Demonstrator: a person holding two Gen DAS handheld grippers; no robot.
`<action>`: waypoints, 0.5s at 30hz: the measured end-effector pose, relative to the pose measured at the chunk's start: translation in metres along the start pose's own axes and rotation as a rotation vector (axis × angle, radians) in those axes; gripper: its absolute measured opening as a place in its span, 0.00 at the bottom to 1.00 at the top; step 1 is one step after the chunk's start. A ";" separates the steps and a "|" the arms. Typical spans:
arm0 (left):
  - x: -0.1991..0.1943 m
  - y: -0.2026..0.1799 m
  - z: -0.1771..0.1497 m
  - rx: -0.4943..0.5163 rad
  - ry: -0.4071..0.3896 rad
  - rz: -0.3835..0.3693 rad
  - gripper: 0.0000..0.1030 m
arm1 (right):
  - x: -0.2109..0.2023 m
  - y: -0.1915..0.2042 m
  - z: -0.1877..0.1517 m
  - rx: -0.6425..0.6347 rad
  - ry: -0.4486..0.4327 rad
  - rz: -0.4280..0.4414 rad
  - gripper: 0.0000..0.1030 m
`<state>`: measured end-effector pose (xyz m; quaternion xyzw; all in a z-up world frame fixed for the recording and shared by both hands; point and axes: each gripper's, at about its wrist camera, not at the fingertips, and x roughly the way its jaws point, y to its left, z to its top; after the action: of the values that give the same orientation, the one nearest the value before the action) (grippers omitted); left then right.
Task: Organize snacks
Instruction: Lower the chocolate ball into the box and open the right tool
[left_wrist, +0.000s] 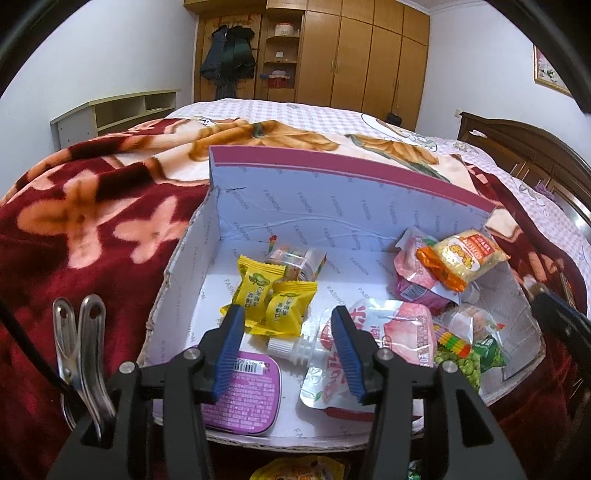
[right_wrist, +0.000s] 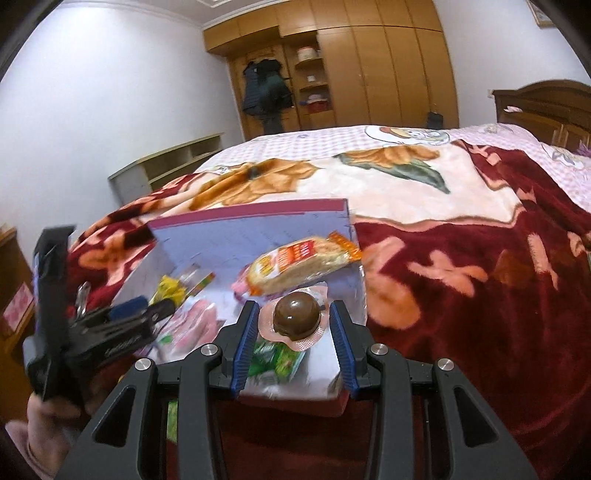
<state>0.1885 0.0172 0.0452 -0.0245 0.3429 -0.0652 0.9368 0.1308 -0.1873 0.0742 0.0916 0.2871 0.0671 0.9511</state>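
An open cardboard box (left_wrist: 332, 206) lies on the bed and holds several snacks. Among them are yellow candy packets (left_wrist: 273, 299), a pink spouted pouch (left_wrist: 399, 328), a purple sealed cup (left_wrist: 243, 402), green peas (left_wrist: 465, 362) and an orange-and-yellow cracker pack (left_wrist: 461, 258). My left gripper (left_wrist: 288, 321) hovers open over the box's near side, above the pouch's white spout, with nothing pressed between its pads. My right gripper (right_wrist: 295, 314) is shut on a brown domed egg in a clear blister pack (right_wrist: 297, 319), over the right near corner of the box (right_wrist: 240, 236). The cracker pack (right_wrist: 299, 262) lies just beyond it.
A red floral blanket (left_wrist: 92, 221) surrounds the box on the bed. A metal clip (left_wrist: 79, 343) hangs by my left gripper. A yellow packet (left_wrist: 303, 469) lies outside the box's near edge. A person's hand (right_wrist: 33, 424) holds the left gripper (right_wrist: 147, 308). A wardrobe (left_wrist: 369, 55) stands behind.
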 end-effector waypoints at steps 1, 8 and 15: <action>0.000 0.000 0.000 0.000 -0.002 -0.001 0.50 | 0.004 -0.002 0.002 0.004 0.001 -0.008 0.39; 0.001 0.000 -0.001 0.004 -0.009 -0.007 0.52 | 0.021 -0.007 -0.001 0.030 0.031 -0.021 0.40; 0.001 -0.002 -0.001 0.006 -0.009 -0.014 0.53 | 0.023 -0.005 -0.003 0.031 0.027 -0.010 0.41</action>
<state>0.1882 0.0149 0.0442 -0.0242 0.3385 -0.0725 0.9379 0.1485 -0.1878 0.0584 0.1038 0.3015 0.0593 0.9459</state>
